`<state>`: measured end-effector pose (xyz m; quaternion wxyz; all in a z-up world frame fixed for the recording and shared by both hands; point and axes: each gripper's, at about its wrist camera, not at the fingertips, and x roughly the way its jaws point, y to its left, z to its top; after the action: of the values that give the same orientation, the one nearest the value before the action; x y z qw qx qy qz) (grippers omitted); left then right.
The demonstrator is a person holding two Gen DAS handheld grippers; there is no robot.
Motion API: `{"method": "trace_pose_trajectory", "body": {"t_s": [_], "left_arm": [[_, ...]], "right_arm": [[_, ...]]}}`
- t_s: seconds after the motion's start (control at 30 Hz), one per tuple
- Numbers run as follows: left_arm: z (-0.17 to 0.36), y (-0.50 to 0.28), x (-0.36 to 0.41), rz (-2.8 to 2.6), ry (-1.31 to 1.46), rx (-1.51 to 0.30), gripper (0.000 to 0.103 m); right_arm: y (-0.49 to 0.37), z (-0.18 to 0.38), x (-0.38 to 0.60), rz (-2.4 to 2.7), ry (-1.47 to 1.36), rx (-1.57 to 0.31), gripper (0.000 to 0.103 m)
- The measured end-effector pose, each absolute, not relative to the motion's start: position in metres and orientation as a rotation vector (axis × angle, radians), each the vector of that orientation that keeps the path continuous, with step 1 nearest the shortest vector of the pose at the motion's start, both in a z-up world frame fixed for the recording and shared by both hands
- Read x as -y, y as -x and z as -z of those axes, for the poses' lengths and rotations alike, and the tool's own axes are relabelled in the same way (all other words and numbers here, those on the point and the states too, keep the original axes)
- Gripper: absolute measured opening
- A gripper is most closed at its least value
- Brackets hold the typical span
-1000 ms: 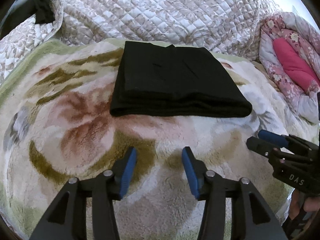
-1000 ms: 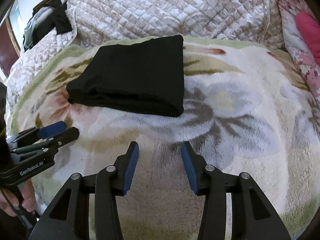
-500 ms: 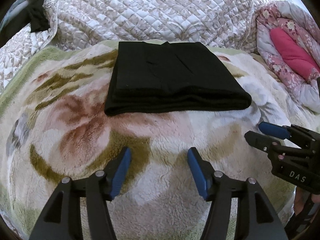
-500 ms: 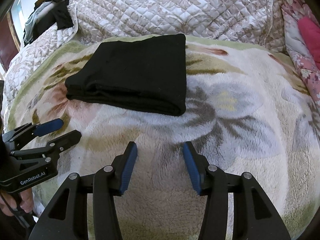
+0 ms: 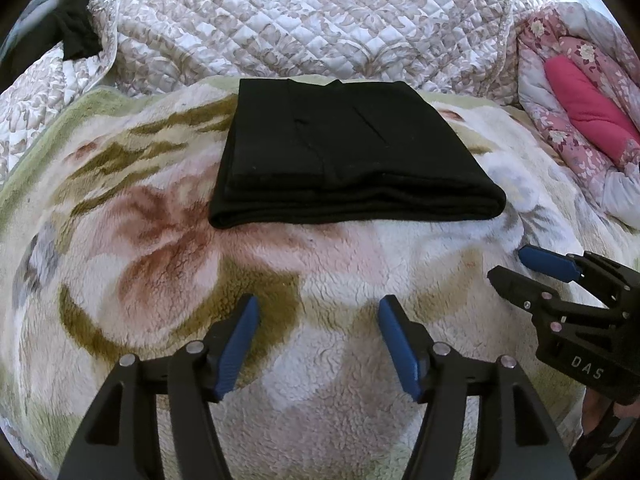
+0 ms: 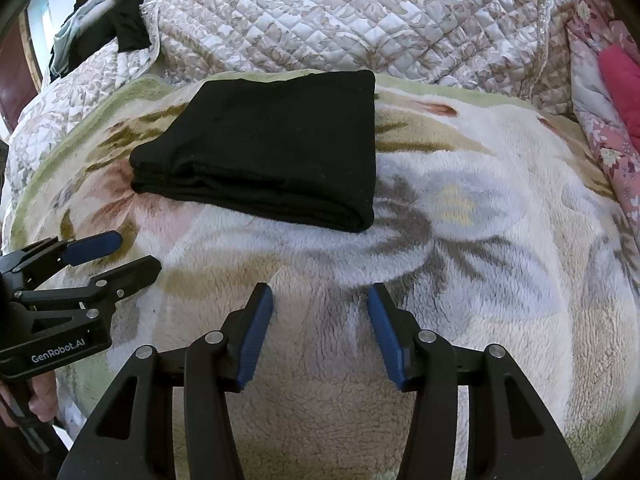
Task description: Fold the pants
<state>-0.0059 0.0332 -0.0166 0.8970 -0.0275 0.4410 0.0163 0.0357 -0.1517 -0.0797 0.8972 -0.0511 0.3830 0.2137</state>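
A fleecy floral blanket covers the bed, with a quilted cover behind it. The black pants lie folded in a flat stack near the blanket's far edge. Your left gripper and right gripper hover apart from the stack, each spread wide and holding nothing.

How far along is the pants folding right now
Done: the black pants lie as a compact, layered rectangle on the floral fleece blanket. In hand: nothing; the left gripper and right gripper are both open, short of the pants. Left: apparently nothing, perhaps a final tidy.
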Motion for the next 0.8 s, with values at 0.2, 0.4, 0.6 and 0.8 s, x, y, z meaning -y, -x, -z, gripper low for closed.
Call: {"method": "trace_pose_trajectory", "body": {"t_s": [0.2, 0.4, 0.6, 0.8], "left_arm": [[0.0169, 0.0048, -0.0327, -0.04, 0.055, -0.918, 0.067], [0.0174, 0.0042, -0.0317, -0.05, 0.038, -0.924, 0.067], [0.0177, 0.0045, -0.0313, -0.055, 0.037, -0.926, 0.068], [0.0177, 0.0041, -0.0318, -0.054, 0.037, -0.926, 0.068]], "right_arm": [[-0.0355, 0.0796, 0.1513, -0.442, 0.107, -0.793, 0.051], [-0.0353, 0.0795, 0.1509, -0.441, 0.107, -0.792, 0.051], [-0.0356, 0.0795, 0.151, -0.439, 0.109, -0.793, 0.051], [-0.0353, 0.0794, 0.1506, -0.439, 0.108, -0.792, 0.051]]}}
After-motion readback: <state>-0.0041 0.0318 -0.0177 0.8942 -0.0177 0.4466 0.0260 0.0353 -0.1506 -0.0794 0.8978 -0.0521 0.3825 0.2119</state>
